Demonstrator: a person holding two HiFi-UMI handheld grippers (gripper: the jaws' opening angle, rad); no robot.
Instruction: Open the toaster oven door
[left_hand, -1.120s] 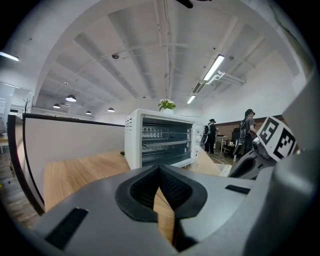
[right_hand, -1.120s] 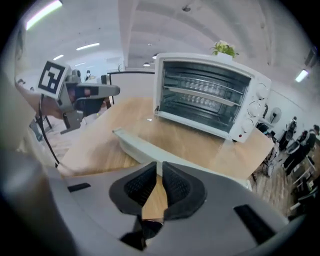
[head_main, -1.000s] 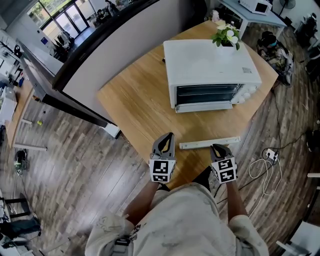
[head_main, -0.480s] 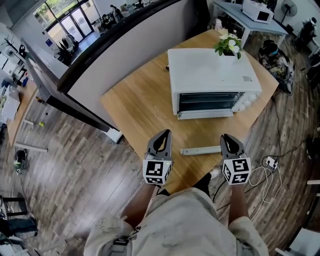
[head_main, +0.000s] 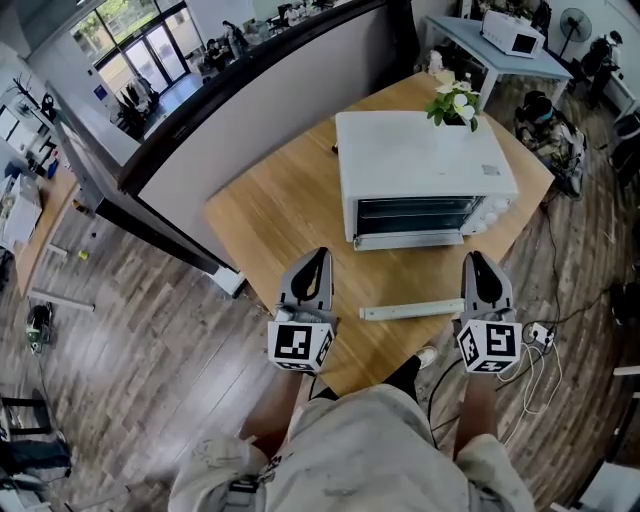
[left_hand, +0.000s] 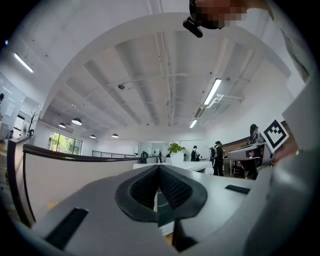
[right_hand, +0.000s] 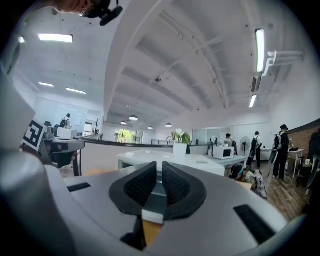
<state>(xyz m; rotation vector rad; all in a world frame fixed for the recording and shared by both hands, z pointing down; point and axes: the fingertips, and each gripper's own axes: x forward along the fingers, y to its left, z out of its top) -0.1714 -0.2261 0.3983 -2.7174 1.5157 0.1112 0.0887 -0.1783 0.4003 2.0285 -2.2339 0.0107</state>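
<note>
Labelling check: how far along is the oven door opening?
Done: nothing yet; the toaster oven door is shut. In hand: nothing; left gripper and right gripper are empty, short of it over the table near edge. Left: reach the door and pull it open.

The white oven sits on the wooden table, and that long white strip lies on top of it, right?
No: the long white strip lies on the wooden table in front of the white oven, not on top, as the head view shows.
</note>
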